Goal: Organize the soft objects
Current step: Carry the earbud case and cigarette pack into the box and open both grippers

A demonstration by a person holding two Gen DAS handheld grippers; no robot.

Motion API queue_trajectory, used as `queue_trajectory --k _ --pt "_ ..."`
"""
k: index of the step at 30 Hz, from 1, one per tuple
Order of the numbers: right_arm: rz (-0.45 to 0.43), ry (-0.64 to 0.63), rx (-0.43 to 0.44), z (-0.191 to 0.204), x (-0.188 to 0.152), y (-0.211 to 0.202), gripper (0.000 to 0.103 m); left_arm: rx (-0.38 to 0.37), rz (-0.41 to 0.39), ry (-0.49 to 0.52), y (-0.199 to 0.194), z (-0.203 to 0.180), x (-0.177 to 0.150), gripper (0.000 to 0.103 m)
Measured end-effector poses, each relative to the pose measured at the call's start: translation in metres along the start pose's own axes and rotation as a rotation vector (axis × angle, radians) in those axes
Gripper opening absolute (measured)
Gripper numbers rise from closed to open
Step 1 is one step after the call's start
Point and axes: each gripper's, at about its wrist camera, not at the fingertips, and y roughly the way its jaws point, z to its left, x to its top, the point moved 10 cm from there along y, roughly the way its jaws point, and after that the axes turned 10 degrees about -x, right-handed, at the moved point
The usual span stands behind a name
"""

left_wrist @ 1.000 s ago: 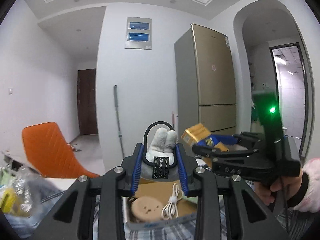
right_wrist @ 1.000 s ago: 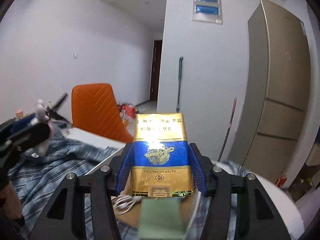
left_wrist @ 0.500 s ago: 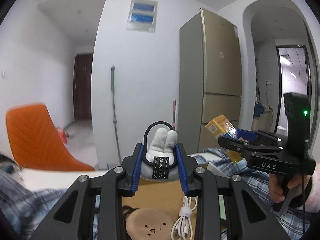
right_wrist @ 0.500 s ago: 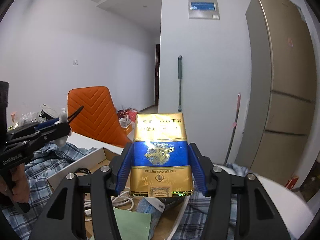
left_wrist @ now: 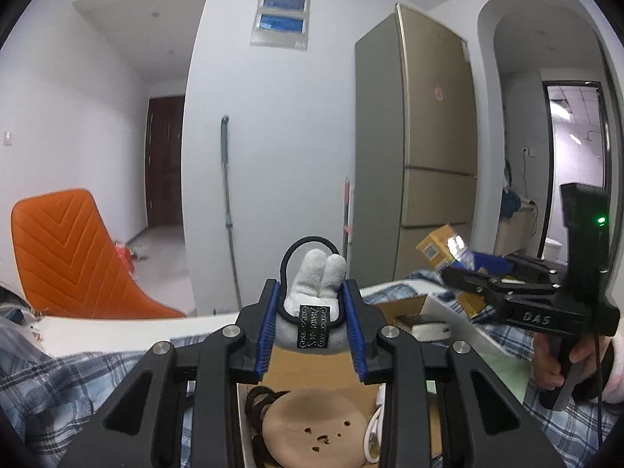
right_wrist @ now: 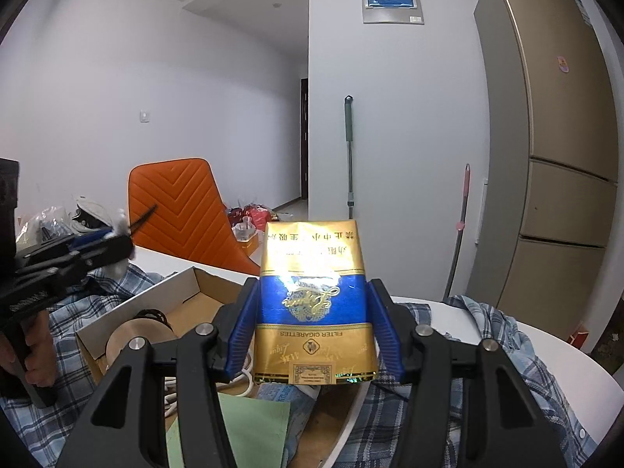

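Holding a small white plush toy [left_wrist: 318, 273] with two upright ears, your left gripper [left_wrist: 312, 327] has its blue-lined jaws pinching the toy's grey base, and a black elastic loop [left_wrist: 308, 241] arches over the ears. The toy hangs above an open cardboard box [right_wrist: 187, 284] on the table [right_wrist: 565, 366]. Inside the box, below the toy, lie a round brown pad [left_wrist: 312, 425] with small cut-out holes, a black coiled hair tie [left_wrist: 259, 401] and a white cable [left_wrist: 374, 429].

Your right gripper [right_wrist: 312, 331] has its jaws pinching a gold and blue cigarette pack [right_wrist: 312, 304], held upright with its print upside down, over the near right part of the box. A green sheet of paper [right_wrist: 249, 429] lies below it. A blue checked cloth [right_wrist: 448, 409] is spread over the table around the box.

Each gripper shows in the other's view, with a hand [left_wrist: 553, 366] wrapped round the right handle.

Behind the table stand an orange chair [right_wrist: 179, 210], a mop [right_wrist: 349, 156] leaning on a white wall, and a tall gold fridge [right_wrist: 553, 136].
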Motion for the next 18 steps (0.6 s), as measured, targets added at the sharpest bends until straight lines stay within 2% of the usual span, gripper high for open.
queue_trajectory --k 2,7,9,10,11,13,14,15,18 --pt "-0.002 0.000 0.001 -0.0002 -0.0001 -0.0003 0.056 0.002 0.014 0.005 0.0011 -0.0009 -0.0028 0.033" --pt "-0.003 -0.004 0.019 0.0013 -0.0001 -0.0002 0.056 -0.005 0.024 0.014 0.0036 -0.0059 -0.0032 0.049" --pt "0.000 -0.004 0.023 0.0014 -0.0004 0.0003 0.056 0.000 0.024 0.012 0.0032 -0.0043 -0.0038 0.069" --pt "-0.002 -0.006 0.026 0.0009 -0.0004 0.0003 0.056 -0.001 0.024 0.013 0.0033 -0.0048 -0.0037 0.083" --pt "-0.003 -0.008 0.029 0.0014 -0.0004 0.0001 0.057 -0.003 0.023 0.014 0.0034 -0.0056 -0.0032 0.090" --pt "-0.003 -0.010 0.032 0.0017 -0.0003 -0.0001 0.071 -0.007 0.022 0.016 0.0030 -0.0065 -0.0034 0.090" --pt "-0.005 -0.008 0.031 0.0010 0.0000 -0.0002 0.087 -0.006 0.027 0.016 0.0039 -0.0064 -0.0041 0.090" --pt "-0.007 -0.003 0.029 -0.0005 0.0003 -0.0007 0.093 -0.004 0.030 0.015 0.0044 -0.0059 -0.0046 0.090" --pt "-0.005 -0.001 0.025 -0.0007 0.0001 0.0003 0.093 0.001 0.028 0.014 0.0043 -0.0048 -0.0050 0.090"
